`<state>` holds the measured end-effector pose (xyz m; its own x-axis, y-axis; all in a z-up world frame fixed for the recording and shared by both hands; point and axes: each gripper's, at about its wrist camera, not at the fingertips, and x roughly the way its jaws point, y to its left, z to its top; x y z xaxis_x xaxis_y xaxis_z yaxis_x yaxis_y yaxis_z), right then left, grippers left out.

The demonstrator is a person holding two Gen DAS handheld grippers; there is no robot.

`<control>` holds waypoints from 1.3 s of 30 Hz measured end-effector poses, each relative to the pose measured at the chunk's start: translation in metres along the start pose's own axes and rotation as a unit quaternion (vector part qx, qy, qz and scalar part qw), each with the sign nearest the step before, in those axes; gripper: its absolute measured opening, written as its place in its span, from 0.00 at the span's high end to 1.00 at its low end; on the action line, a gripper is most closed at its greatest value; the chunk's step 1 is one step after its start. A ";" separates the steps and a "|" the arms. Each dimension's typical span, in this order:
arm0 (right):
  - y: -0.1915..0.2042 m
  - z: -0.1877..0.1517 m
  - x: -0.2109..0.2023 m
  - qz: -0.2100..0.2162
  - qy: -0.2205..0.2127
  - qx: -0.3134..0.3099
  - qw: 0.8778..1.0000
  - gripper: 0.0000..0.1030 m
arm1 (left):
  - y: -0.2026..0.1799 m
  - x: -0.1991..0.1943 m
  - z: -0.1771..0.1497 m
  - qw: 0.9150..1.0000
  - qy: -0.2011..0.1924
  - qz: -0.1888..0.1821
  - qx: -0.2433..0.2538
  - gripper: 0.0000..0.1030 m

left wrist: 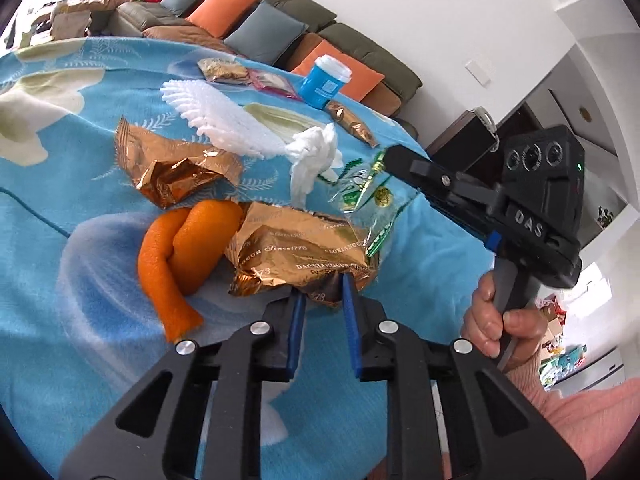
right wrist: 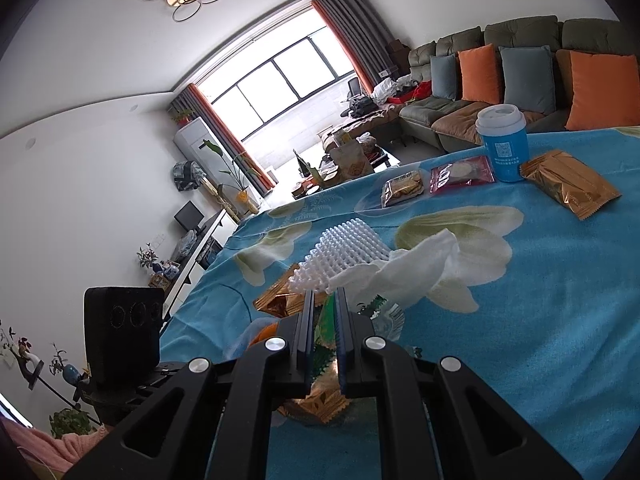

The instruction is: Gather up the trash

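Note:
A crumpled gold foil wrapper (left wrist: 304,248) lies on the blue flowered cloth (left wrist: 60,240). My left gripper (left wrist: 322,300) is shut on its near corner, with the blue pads (left wrist: 296,320) against the foil. A clear wrapper with green print (left wrist: 360,194) lies just right of it. My right gripper (left wrist: 390,156) comes in from the right, held by a hand (left wrist: 500,320). In the right wrist view that gripper (right wrist: 323,304) is shut on the green-printed wrapper (right wrist: 326,320). Orange peel (left wrist: 176,248) touches the gold wrapper's left side.
Further back lie a second gold wrapper (left wrist: 176,168), a white foam net (left wrist: 224,116), a white tissue (left wrist: 316,156), a gold sachet (left wrist: 352,122), snack packets (left wrist: 222,69) and a blue cup (left wrist: 324,82). A sofa (left wrist: 280,12) stands beyond the table's far edge.

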<state>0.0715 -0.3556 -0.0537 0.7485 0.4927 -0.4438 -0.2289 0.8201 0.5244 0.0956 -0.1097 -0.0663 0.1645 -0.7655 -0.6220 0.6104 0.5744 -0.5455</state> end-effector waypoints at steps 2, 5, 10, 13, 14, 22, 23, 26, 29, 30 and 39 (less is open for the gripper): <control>0.005 0.002 -0.002 0.007 -0.004 -0.004 1.000 0.92 | -0.003 -0.006 -0.003 1.000 -0.004 0.004 0.012 0.82; 0.015 0.005 -0.005 0.020 -0.007 -0.012 1.000 0.92 | -0.007 -0.021 -0.009 1.000 -0.013 0.006 0.025 0.82; 0.035 0.009 -0.003 0.048 -0.007 -0.024 0.999 0.92 | -0.011 -0.054 -0.026 0.998 -0.037 0.031 0.049 0.82; 0.051 0.010 0.003 0.065 -0.002 -0.035 0.997 0.92 | -0.010 -0.077 -0.036 0.996 -0.055 0.041 0.056 0.86; 0.056 0.010 0.006 0.073 0.002 -0.038 0.997 0.92 | -0.010 -0.085 -0.039 0.995 -0.062 0.046 0.059 0.86; 0.104 0.008 0.047 0.124 0.036 -0.065 0.990 0.92 | 0.001 -0.142 -0.062 0.989 -0.111 0.086 0.051 0.86; 0.110 0.007 0.053 0.131 0.041 -0.068 0.988 0.92 | 0.004 -0.149 -0.064 0.988 -0.116 0.093 0.046 0.86; 0.130 0.006 0.071 0.150 0.057 -0.079 0.984 0.92 | 0.017 -0.171 -0.071 0.984 -0.133 0.116 0.027 0.86; 0.151 0.003 0.091 0.170 0.071 -0.089 0.979 0.92 | 0.031 -0.195 -0.079 0.978 -0.152 0.143 0.009 0.86; 0.159 0.003 0.098 0.177 0.076 -0.093 0.977 0.92 | 0.035 -0.205 -0.083 0.975 -0.159 0.154 0.001 0.86; 0.230 -0.008 0.162 0.234 0.121 -0.130 0.956 0.92 | 0.076 -0.288 -0.110 0.944 -0.212 0.248 -0.053 0.86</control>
<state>0.1351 -0.0847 -0.0111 0.3682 0.8505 -0.3757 -0.6734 0.5225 0.5229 0.0092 0.1863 0.0101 0.7182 -0.4290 -0.5478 0.2999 0.9013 -0.3127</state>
